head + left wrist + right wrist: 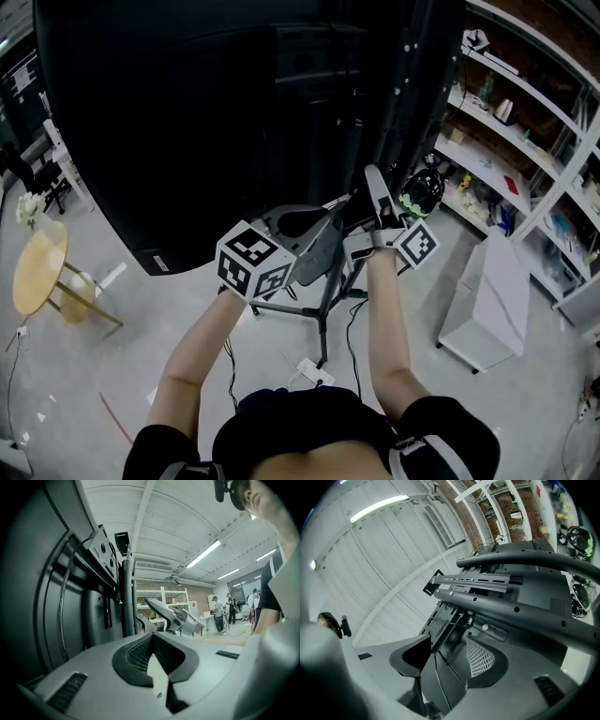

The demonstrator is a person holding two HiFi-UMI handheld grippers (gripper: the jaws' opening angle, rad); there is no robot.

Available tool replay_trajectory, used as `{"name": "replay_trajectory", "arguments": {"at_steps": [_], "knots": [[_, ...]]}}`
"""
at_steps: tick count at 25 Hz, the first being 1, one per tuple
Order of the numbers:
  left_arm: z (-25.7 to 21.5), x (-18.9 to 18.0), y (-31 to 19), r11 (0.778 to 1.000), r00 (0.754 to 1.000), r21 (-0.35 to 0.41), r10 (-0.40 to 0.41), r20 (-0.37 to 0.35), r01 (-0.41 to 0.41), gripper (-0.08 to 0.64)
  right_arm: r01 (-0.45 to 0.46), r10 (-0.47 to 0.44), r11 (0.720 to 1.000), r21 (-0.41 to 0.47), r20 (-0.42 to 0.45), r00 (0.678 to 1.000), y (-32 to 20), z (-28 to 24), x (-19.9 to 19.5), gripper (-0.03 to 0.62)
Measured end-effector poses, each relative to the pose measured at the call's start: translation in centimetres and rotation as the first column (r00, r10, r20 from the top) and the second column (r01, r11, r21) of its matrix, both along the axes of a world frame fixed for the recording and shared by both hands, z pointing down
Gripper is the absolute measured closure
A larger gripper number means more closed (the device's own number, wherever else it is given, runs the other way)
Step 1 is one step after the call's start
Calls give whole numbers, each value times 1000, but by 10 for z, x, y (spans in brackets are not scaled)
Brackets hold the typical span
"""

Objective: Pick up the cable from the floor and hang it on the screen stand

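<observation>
The big black screen [216, 112] stands on its dark stand [323, 309]. My left gripper [328, 234] points level at the stand's post [127, 597]. Its pads meet at the tips [152, 637], and I see nothing between them. A thin black cable [60, 606] hangs in a loop down the screen's back. My right gripper [375, 183] is tilted up beside the post and stands open [447, 641], with the screen's dark back showing in the gap. A thin wire [450, 622] runs by the mount bracket under the stand's perforated tubes [525, 616]. The right gripper's pads touch nothing.
Loose cables [352, 328] and a white power strip [314, 372] lie on the floor by the stand's legs. A round yellow table [37, 267] stands left, a white cabinet [487, 300] and shelves [525, 141] right. People [218, 613] stand far off.
</observation>
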State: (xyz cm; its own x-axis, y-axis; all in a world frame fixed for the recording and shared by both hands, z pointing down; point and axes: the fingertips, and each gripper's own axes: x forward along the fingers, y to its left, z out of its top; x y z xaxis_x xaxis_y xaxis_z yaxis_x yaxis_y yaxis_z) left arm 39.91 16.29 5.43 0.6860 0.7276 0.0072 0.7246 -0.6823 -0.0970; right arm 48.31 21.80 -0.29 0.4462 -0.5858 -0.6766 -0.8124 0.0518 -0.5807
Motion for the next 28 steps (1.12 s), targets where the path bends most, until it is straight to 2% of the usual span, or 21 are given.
{"name": "replay_trajectory", "arguments": {"at_steps": [4, 8, 11, 14, 17, 19, 21, 22, 24, 26, 28], "knots": [[4, -8, 17, 1000, 1000, 0, 15, -3, -15, 552, -4, 4, 999, -50, 1, 1000, 7, 19, -18, 357], [14, -20, 38, 1000, 1000, 11, 20, -14, -20, 552, -50, 47, 990, -132, -21, 999, 19, 37, -43, 357], [28, -28, 47, 999, 1000, -41, 1, 25, 0, 552, -102, 97, 972, -212, -33, 995, 30, 55, -63, 357], [39, -38, 56, 995, 999, -101, -16, 50, 21, 552, -184, 175, 941, -284, -59, 983, 44, 71, -79, 357], [56, -50, 61, 989, 997, -134, -49, 62, 57, 552, -303, 285, 874, -380, -104, 953, 54, 86, -94, 357], [70, -55, 62, 984, 993, -153, -81, 81, 93, 552, -360, 332, 802, -476, -145, 932, 56, 99, -105, 359], [86, -61, 60, 979, 988, -160, -114, 106, 130, 552, -393, 358, 712, -582, -181, 916, 54, 118, -117, 366], [95, -65, 60, 976, 984, -158, -131, 121, 149, 552, -408, 368, 669, -621, -200, 908, 54, 128, -123, 387], [113, -71, 58, 970, 974, -159, -160, 162, 185, 552, -441, 385, 604, -663, -242, 891, 57, 144, -136, 522], [129, -77, 59, 962, 962, -172, -176, 208, 214, 552, -440, 376, 575, -690, -255, 891, 59, 158, -148, 543], [141, -84, 59, 956, 952, -173, -195, 234, 238, 552, -407, 351, 572, -712, -236, 906, 59, 171, -159, 543]]}}
